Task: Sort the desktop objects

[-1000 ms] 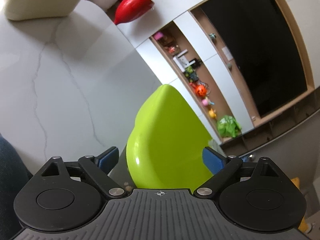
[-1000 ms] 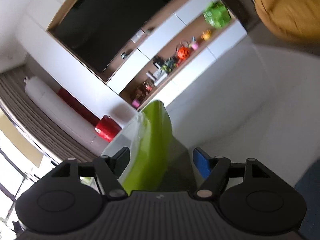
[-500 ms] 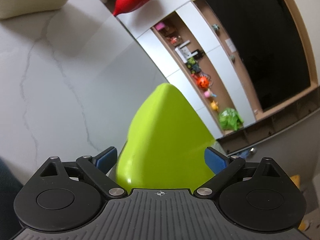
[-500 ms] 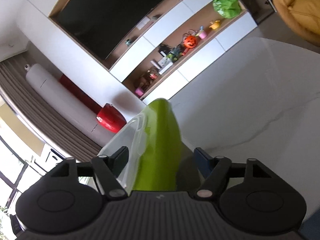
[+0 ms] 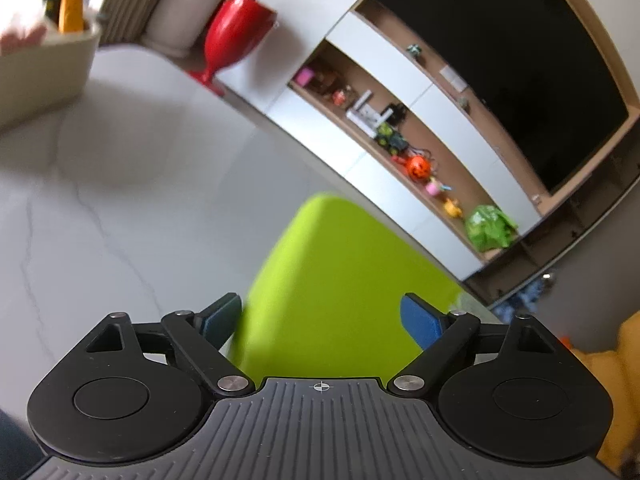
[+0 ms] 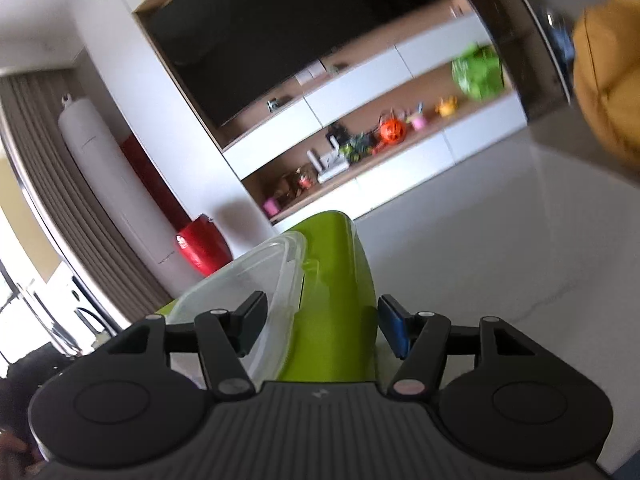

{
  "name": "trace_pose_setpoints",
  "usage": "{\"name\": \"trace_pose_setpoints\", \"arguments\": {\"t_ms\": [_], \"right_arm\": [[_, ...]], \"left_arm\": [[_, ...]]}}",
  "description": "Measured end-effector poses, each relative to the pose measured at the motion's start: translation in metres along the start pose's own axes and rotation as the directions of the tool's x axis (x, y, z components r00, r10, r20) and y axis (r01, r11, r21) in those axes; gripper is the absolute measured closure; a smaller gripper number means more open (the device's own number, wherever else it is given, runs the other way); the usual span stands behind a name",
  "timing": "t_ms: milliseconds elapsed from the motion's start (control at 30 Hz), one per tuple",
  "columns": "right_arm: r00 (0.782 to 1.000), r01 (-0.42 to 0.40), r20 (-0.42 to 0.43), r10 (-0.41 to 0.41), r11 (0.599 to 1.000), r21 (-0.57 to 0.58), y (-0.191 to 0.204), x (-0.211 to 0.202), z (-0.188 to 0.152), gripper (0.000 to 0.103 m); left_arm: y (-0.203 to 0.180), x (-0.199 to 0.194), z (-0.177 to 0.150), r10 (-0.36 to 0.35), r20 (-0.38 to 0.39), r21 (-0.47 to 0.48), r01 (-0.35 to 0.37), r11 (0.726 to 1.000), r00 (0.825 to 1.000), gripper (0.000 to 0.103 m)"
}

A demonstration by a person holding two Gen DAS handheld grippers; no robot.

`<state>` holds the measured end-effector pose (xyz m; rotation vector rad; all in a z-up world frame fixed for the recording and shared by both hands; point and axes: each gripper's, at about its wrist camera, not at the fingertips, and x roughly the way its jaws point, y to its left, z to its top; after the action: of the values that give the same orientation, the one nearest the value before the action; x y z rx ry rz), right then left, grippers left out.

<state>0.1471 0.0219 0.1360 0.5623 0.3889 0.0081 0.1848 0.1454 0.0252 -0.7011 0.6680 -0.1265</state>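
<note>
A lime-green plastic container [image 5: 340, 280] fills the space between the fingers of my left gripper [image 5: 322, 318], whose jaws stand wide on either side of it. In the right wrist view the same green container [image 6: 340, 292] appears edge-on with a clear plastic lid or box [image 6: 244, 280] against its left side. My right gripper [image 6: 322, 326] has one finger on the clear part and one on the green side. Both grippers carry it above the white marble table [image 5: 120, 200].
A cream storage bin [image 5: 44, 68] with an orange item stands at the table's far left. A red vase [image 5: 236, 36] and a shelf of toys [image 6: 360, 144] are beyond the table. A yellow chair [image 6: 612, 92] is at the right.
Both grippers have swung with the green container. The cream bin has come further into the left view, and the right view has turned toward the shelf and yellow chair.
</note>
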Motion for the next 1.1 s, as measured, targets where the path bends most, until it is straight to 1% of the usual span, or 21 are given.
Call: {"name": "trace_pose_setpoints", "arguments": {"t_ms": [33, 100, 167, 233, 267, 333, 400, 433, 500, 567, 633, 767, 833, 900, 1033, 1100], "right_arm": [[1.0, 0.006, -0.002, -0.006, 1.0, -0.014, 0.002, -0.001, 0.0, 0.038], [1.0, 0.005, -0.01, -0.005, 1.0, 0.006, 0.002, -0.004, 0.0, 0.038], [1.0, -0.006, -0.021, 0.007, 0.999, 0.048, -0.001, -0.007, -0.001, 0.038], [0.999, -0.02, -0.032, 0.023, 0.995, 0.093, -0.003, -0.009, -0.003, 0.038], [0.999, -0.025, -0.034, 0.029, 0.993, 0.113, -0.004, -0.01, -0.005, 0.04], [0.999, -0.015, -0.034, 0.018, 0.995, 0.096, 0.001, -0.011, -0.004, 0.04], [0.999, -0.016, -0.034, 0.019, 0.995, 0.099, 0.004, -0.011, -0.002, 0.04], [0.999, -0.023, -0.04, 0.027, 0.994, 0.111, 0.005, -0.009, 0.0, 0.04], [0.998, -0.016, -0.063, 0.023, 0.994, 0.112, 0.003, -0.005, 0.001, 0.04], [0.998, -0.025, -0.057, 0.03, 0.995, 0.096, 0.003, -0.007, 0.001, 0.04], [0.998, -0.026, -0.06, 0.032, 0.995, 0.093, 0.004, -0.011, 0.0, 0.039], [0.998, -0.022, -0.063, 0.029, 0.995, 0.102, 0.002, -0.018, -0.001, 0.04], [0.998, -0.013, -0.054, 0.018, 0.995, 0.102, 0.003, -0.022, -0.001, 0.04], [0.999, -0.022, -0.041, 0.026, 0.994, 0.111, 0.002, -0.025, -0.001, 0.039], [0.998, -0.029, -0.053, 0.035, 0.992, 0.12, 0.0, -0.026, 0.001, 0.039], [0.998, -0.026, -0.055, 0.032, 0.994, 0.102, 0.002, -0.029, -0.001, 0.039]], "left_arm": [[0.002, -0.003, -0.002, -0.013, 0.001, -0.018, 0.013, 1.0, 1.0, 0.01], [0.005, -0.008, -0.004, -0.027, 0.008, -0.043, 0.027, 0.999, 1.0, 0.01], [0.005, -0.012, -0.002, -0.03, 0.009, -0.056, 0.03, 0.998, 1.0, 0.01], [0.002, -0.012, 0.002, -0.016, 0.006, -0.06, 0.017, 0.998, 1.0, 0.009], [-0.003, -0.01, 0.006, 0.001, 0.0, -0.043, -0.001, 0.999, 1.0, 0.009], [-0.015, -0.006, 0.015, 0.029, 0.01, 0.005, -0.029, 1.0, 1.0, 0.009], [-0.021, -0.003, 0.024, 0.033, 0.024, 0.029, -0.034, 0.999, 0.999, 0.009], [-0.022, 0.0, 0.026, 0.041, 0.015, 0.038, -0.042, 0.998, 0.999, 0.009], [-0.019, 0.005, 0.023, 0.051, -0.01, 0.037, -0.05, 0.998, 0.999, 0.009], [-0.011, 0.008, 0.014, 0.036, -0.048, 0.02, -0.035, 0.999, 0.998, 0.009], [-0.006, 0.007, 0.004, 0.013, -0.07, 0.006, -0.012, 1.0, 0.997, 0.009], [-0.01, -0.009, -0.003, -0.026, -0.049, 0.007, 0.027, 1.0, 0.998, 0.009], [-0.014, -0.021, -0.005, -0.046, -0.025, 0.019, 0.046, 0.999, 0.999, 0.009], [-0.019, -0.03, -0.007, -0.051, -0.005, 0.04, 0.051, 0.998, 0.999, 0.009], [-0.02, -0.038, -0.021, -0.006, -0.002, 0.078, 0.006, 0.997, 1.0, 0.009], [-0.012, -0.034, -0.026, 0.0, -0.023, 0.055, 0.001, 0.998, 1.0, 0.009]]}}
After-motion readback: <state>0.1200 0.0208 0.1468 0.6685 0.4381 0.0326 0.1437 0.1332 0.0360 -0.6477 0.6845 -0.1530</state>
